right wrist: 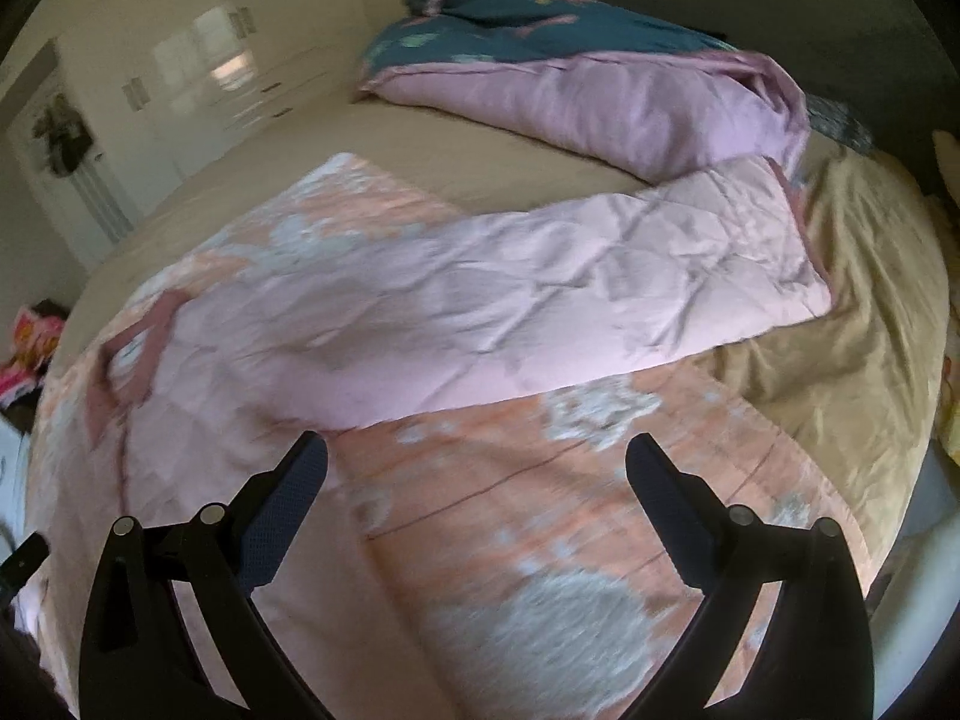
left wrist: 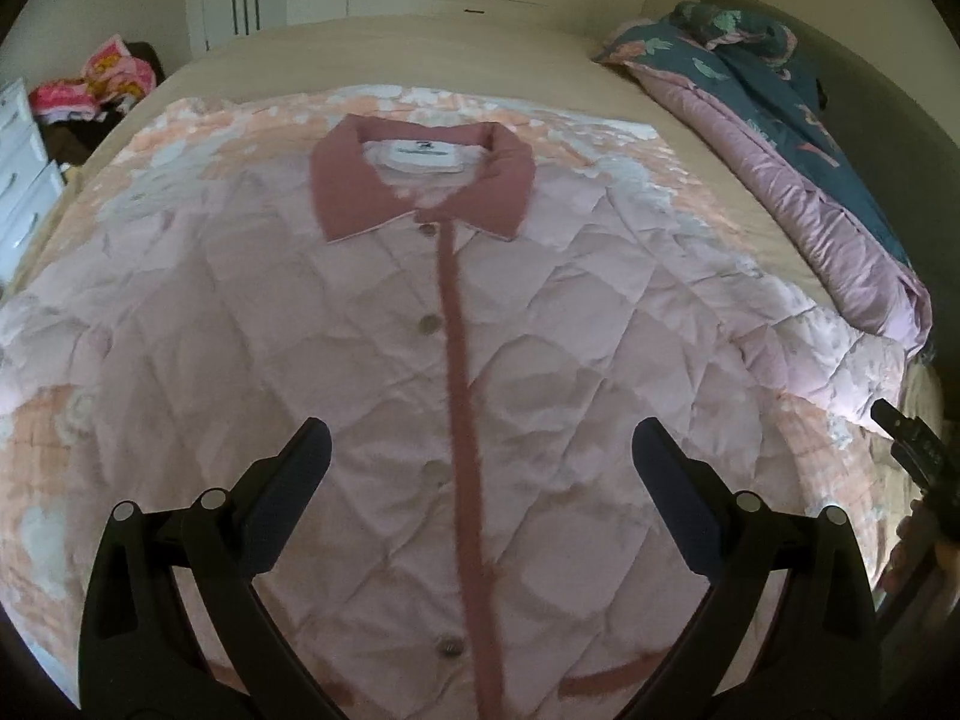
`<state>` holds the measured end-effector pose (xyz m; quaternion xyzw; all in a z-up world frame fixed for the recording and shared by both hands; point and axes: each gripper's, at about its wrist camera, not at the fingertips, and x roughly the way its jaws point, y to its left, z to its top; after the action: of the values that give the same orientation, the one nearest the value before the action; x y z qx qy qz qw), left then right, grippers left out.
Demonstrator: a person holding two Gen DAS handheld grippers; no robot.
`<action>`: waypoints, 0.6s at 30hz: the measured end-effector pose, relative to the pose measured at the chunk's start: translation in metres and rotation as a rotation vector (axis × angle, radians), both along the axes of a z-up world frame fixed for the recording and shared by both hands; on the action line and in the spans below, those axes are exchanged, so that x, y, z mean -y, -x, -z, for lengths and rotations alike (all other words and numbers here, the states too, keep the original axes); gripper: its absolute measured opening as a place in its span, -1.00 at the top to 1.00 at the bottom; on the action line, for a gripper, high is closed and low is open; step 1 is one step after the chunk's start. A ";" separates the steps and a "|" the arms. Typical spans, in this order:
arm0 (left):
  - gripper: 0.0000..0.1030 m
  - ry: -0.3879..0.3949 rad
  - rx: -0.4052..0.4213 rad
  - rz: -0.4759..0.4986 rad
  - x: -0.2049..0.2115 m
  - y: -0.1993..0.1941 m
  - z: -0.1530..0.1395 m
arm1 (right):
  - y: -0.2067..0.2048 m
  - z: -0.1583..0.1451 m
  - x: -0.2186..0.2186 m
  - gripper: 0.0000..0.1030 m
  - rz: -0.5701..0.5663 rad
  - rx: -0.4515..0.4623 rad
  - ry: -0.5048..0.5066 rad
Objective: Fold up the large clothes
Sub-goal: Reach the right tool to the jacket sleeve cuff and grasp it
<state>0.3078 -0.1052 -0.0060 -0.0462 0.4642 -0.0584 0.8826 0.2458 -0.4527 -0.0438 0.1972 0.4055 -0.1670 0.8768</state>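
Both claws, left gripper (left wrist: 480, 474) and right gripper (right wrist: 477, 474), were spread empty; the sleeve (right wrist: 600, 276) at 1 o'clock might slip if pinched thinly.

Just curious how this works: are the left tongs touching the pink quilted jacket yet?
Cannot tell. In the left wrist view the left tongs stand wide open over the jacket, holding nothing, but looking straight down, that view shows neither contact nor a gap.
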 end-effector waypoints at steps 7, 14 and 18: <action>-0.83 -0.045 -0.020 0.004 0.021 -0.025 0.016 | -0.015 0.031 0.049 -0.92 0.103 -0.055 -0.015; -0.83 -0.076 -0.020 -0.027 0.030 -0.048 0.027 | -0.025 0.057 0.098 -0.92 0.233 -0.090 -0.071; -0.83 -0.089 -0.019 -0.039 0.029 -0.058 0.030 | -0.029 0.071 0.126 -0.92 0.304 -0.095 -0.119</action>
<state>0.3657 -0.1339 -0.0357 -0.0167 0.4737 -0.0199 0.8803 0.2747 -0.5787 -0.1150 0.2995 0.4211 -0.2824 0.8082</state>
